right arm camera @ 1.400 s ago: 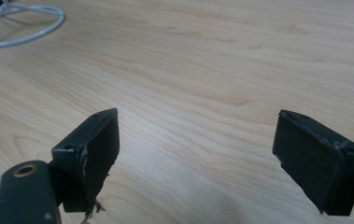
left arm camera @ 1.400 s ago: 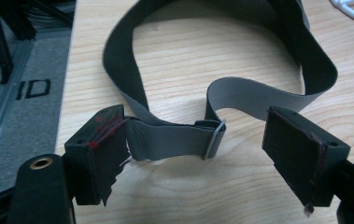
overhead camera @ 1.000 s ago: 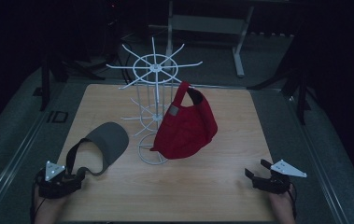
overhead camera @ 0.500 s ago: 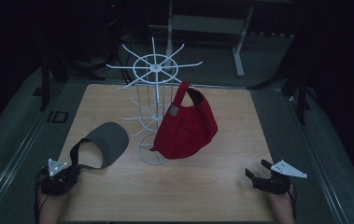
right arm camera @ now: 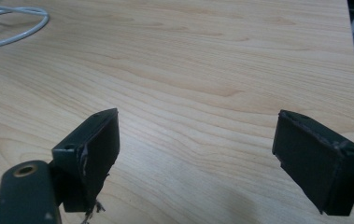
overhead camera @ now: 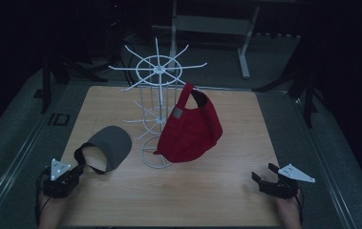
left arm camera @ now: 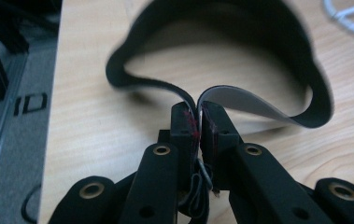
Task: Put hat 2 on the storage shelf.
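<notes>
Now your left tool (left arm camera: 198, 116) has just been closing; pads pinch strap of grey visor (overhead camera: 109, 148) at near-left desk (overhead camera: 226, 195) corner. Strap soft, light, buckles; lift slowly, brim stiffer. Right tool (right arm camera: 198, 154) wide open, holding nothing.

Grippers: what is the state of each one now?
Left gripper: just closed, shut on the visor strap.
Right gripper: open, holding nothing.
</notes>
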